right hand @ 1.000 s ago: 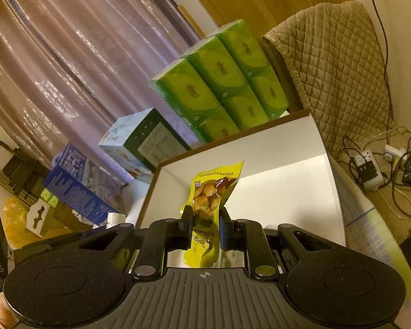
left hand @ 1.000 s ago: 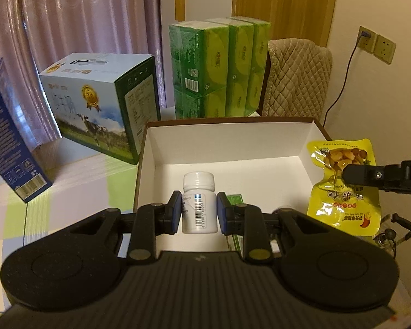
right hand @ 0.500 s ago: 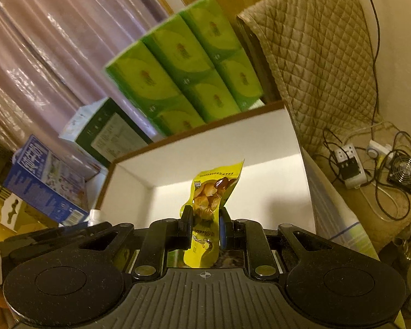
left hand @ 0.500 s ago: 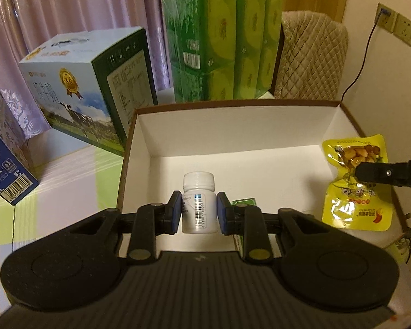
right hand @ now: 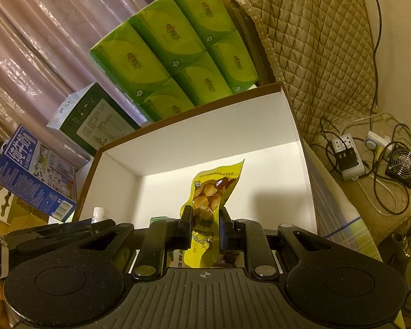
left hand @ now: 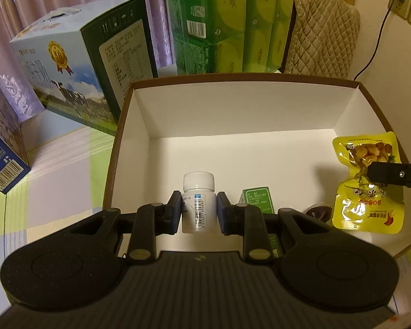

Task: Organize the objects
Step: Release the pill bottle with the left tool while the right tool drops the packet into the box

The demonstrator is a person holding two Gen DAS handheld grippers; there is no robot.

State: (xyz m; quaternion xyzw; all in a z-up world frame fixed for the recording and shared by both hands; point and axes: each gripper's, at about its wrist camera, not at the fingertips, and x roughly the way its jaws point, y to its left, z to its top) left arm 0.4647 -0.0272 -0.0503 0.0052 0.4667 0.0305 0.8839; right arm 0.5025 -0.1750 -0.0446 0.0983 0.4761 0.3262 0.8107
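Note:
My left gripper (left hand: pixel 199 210) is shut on a white pill bottle (left hand: pixel 197 201) with a barcode label, held upright over the near left part of an open white-lined cardboard box (left hand: pixel 243 112). My right gripper (right hand: pixel 205 222) is shut on a yellow snack pouch (right hand: pixel 211 205) of chestnuts, held over the box (right hand: pixel 205 137). In the left wrist view that pouch (left hand: pixel 367 192) hangs at the box's right side with a right gripper finger (left hand: pixel 391 174) across it. A small green carton (left hand: pixel 256 198) and a dark round item (left hand: pixel 317 211) lie in the box near its front wall.
Behind the box stand green tissue packs (left hand: pixel 227 22) and a milk carton case (left hand: pixel 79 63); a blue box (left hand: pixel 2 150) is at the left. A quilted chair back (right hand: pixel 315 41) rises at the right, with power strips, cables and a small fan (right hand: pixel 402 164) on the floor.
Both grippers have moved forward over the box while keeping their holds; the box and the packs behind it loom larger. The pouch now hangs inside the box's right edge.

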